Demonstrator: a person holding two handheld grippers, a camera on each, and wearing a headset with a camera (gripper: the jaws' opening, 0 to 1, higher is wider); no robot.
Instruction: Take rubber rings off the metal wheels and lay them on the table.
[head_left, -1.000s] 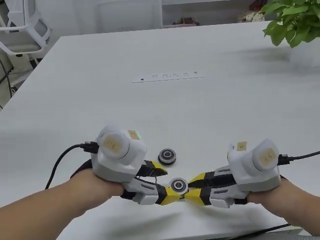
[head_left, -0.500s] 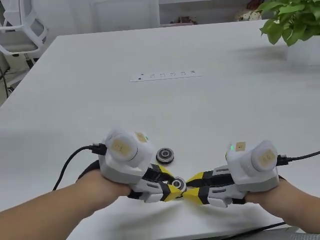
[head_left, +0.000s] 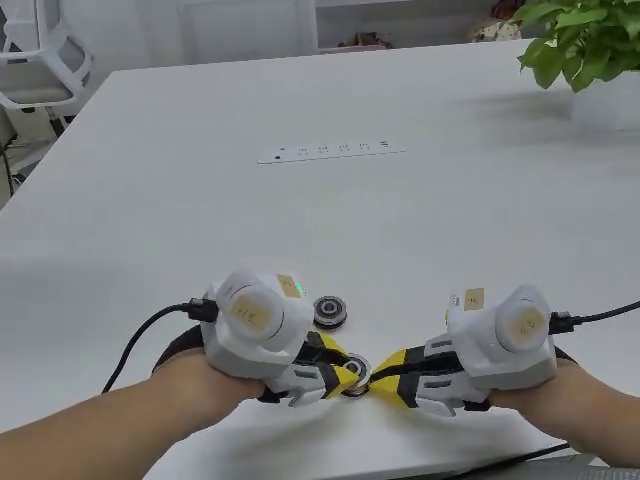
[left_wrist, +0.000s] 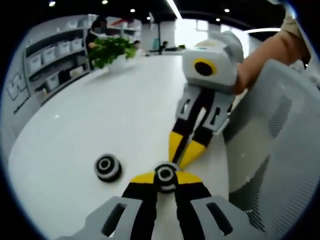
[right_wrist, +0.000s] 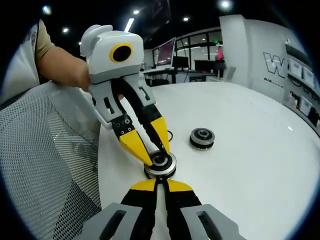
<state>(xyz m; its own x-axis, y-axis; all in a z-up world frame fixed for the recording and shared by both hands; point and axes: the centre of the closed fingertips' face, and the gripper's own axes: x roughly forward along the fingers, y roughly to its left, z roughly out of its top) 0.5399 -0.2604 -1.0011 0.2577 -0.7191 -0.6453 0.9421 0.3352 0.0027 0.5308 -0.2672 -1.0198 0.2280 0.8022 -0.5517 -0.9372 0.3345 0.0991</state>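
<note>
Closed in on the wheel (right_wrist: 161, 162) from wide open a second ago: left gripper (left_wrist: 165, 180) jaws now clamped on both its sides, right gripper (right_wrist: 160, 183) jaws near shut, pinching its rim, at the near edge of the bench (head_left: 400, 230). Braced, likely, for peeling the rubber ring; second wheel (head_left: 330, 311) untouched nearby.
</note>
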